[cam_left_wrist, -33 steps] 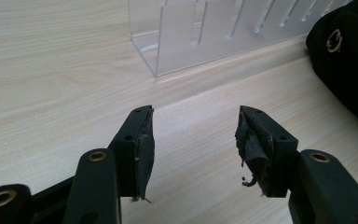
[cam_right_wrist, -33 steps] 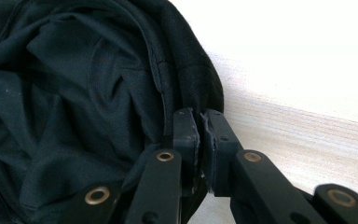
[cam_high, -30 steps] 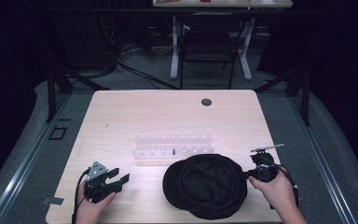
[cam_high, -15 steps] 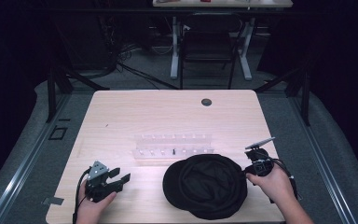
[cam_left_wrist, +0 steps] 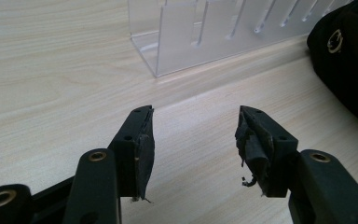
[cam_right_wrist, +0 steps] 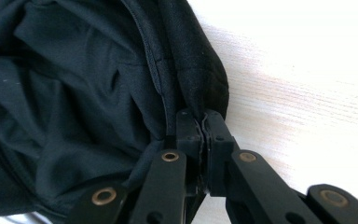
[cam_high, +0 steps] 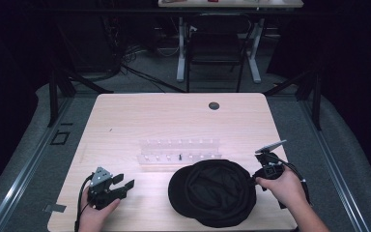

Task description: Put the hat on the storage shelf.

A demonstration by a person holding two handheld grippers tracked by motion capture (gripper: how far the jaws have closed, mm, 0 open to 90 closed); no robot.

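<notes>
We see a pale wooden table (cam_high: 140,121) from above, with a round black fabric hat (cam_high: 212,193) lying crown-down near its front edge, just in front of a clear acrylic slotted rack (cam_high: 179,151). At the hat's right side, our right gripper (cam_right_wrist: 202,122) has just been closing and now pinches the hat's rim (a thin fold of cloth sits between the jaws). Our left gripper (cam_left_wrist: 193,140) rests well apart to the left, jaws spread with nothing between them

Left claw (cam_high: 118,182) gapes; right claw (cam_high: 255,178), just closing, pinches tight.
</notes>
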